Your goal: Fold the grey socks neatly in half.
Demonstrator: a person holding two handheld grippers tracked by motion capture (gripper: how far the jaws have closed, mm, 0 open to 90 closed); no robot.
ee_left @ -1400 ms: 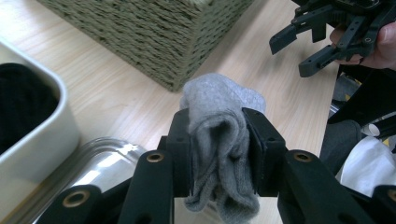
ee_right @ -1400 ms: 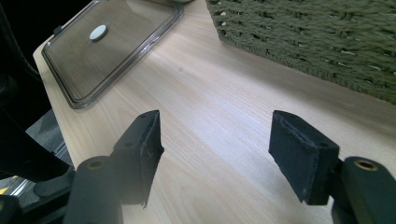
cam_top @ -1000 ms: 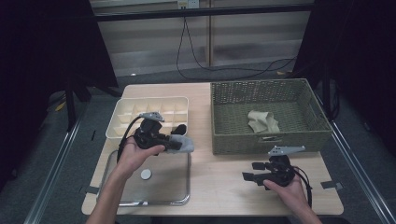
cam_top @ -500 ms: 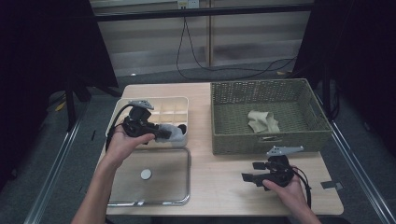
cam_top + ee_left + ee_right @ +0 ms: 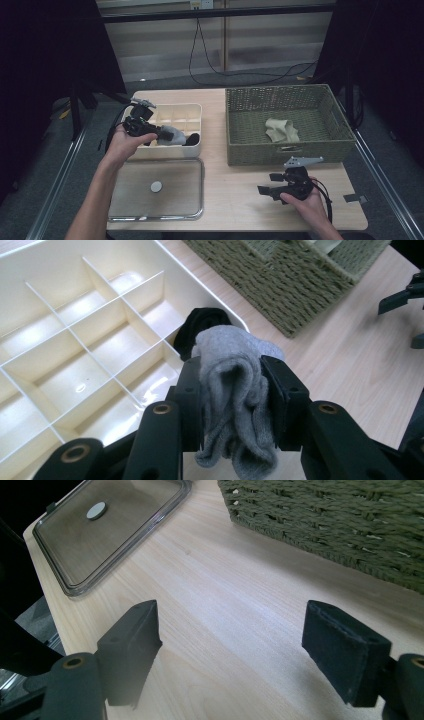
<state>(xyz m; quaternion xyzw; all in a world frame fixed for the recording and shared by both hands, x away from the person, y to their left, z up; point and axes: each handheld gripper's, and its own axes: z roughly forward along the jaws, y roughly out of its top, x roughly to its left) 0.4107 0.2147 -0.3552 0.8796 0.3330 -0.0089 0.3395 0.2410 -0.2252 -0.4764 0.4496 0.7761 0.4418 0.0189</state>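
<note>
Bulging out between two black jaws, the grey sock (image 5: 235, 390) is clamped in the left gripper (image 5: 162, 133), bunched so that folds spill out above and below the pinch. In the left gripper view it hangs over the near right part of the cream divider box (image 5: 60, 315), just above the compartment beside the one where a black sock (image 5: 200, 330) lies tucked in the box's near right corner. In the high view the grey sock (image 5: 171, 133) sits at the box's (image 5: 192, 111) near edge, just left of the black sock (image 5: 192, 139), with the left hand (image 5: 122, 145) reaching in from the bench's left side.

In front of the box, at the bench's near left corner, lies a clear lid (image 5: 157, 187) with a round white knob at its middle. A woven green basket (image 5: 240, 130) takes up the far right part of the bench (image 5: 235, 195), and a pale beige cloth (image 5: 281, 130) lies crumpled inside it.

The right gripper (image 5: 272, 184) hovers low over the bare wood near the bench's near right edge, in front of the basket, held by the right hand (image 5: 302, 197). Its jaws stand wide apart with nothing between them, and the right gripper view shows bare bench (image 5: 240, 610) in the gap, the lid (image 5: 105, 525) beyond on one side and the basket wall (image 5: 330, 520) on the other.
</note>
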